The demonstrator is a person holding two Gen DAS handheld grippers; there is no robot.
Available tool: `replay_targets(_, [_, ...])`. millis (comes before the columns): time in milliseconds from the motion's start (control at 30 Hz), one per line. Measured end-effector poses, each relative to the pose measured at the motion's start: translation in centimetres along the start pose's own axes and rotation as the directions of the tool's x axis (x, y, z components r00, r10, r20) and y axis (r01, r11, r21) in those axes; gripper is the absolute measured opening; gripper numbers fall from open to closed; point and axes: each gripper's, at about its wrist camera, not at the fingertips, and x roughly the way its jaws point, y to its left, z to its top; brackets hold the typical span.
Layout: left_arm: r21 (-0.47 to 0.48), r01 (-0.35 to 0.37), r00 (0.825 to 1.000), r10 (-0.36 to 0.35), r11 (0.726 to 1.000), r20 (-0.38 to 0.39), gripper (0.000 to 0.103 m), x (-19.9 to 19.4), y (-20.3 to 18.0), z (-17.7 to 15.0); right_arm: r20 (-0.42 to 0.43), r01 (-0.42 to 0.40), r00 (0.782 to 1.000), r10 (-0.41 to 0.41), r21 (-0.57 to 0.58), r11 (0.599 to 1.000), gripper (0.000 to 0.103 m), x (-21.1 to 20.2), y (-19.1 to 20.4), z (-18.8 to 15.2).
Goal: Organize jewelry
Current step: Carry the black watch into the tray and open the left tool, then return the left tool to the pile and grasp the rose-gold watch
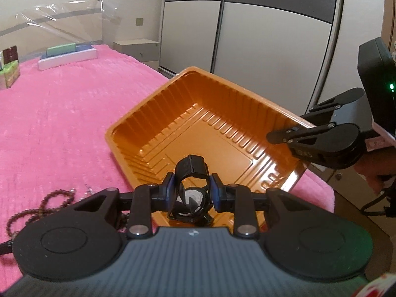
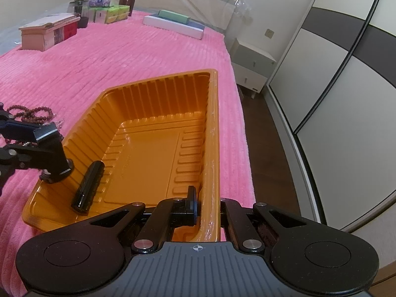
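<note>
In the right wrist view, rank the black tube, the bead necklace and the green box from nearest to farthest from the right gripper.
1. Black tube: in the orange tray, left of the right gripper, which is clamped on the tray's wall.
2. Bead necklace: on the pink blanket, beyond the tray's left side.
3. Green box: far back, on the white box.

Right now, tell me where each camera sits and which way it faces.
Left wrist: on the left gripper, looking down its fingers at the watch it holds over the orange tray; the right gripper and a hand show.
Right wrist: on the right gripper, clamped on the tray's rim; the left gripper shows.
Shared: tray, bead necklace, pink bedspread.
</note>
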Motion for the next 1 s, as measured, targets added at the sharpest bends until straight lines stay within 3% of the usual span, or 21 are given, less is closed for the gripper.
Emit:
replay_targets(500, [-0.058, 0.108, 0.992, -0.111, 0.992, -0.053, 0.027, 2.4, -0.2, -0.5, -0.005, -0.002, 1.000, 0.002, 0.002, 1.000, 0.003, 0.1, 0.0, -0.1])
replay_targets(600, [-0.065, 0.141, 0.989, -0.144, 0.988, -0.042, 0.030, 2.5, -0.3, -0.6, -0.007, -0.005, 1.000, 0.005, 0.002, 1.000, 0.003, 0.1, 0.0, -0.1])
replay_targets(667, [-0.070, 0.148, 0.989, -0.150, 0.986, -0.015, 0.040, 2.2, -0.3, -0.6, -0.009, -0.007, 1.000, 0.008, 0.004, 1.000, 0.003, 0.2, -0.1, -0.2])
replay_targets(833, [-0.077, 0.085, 0.996, -0.084, 0.993, 0.009, 0.046, 0.4, 1.0, -1.0, -0.010, -0.009, 1.000, 0.009, 0.013, 1.000, 0.003, 0.2, -0.2, -0.4])
replay_targets(1000, [-0.130, -0.063, 0.998, 0.064, 0.990, 0.008, 0.048, -2.2, 4.6, -3.3, -0.009, -0.011, 1.000, 0.011, 0.014, 1.000, 0.003, 0.2, -0.2, -0.4])
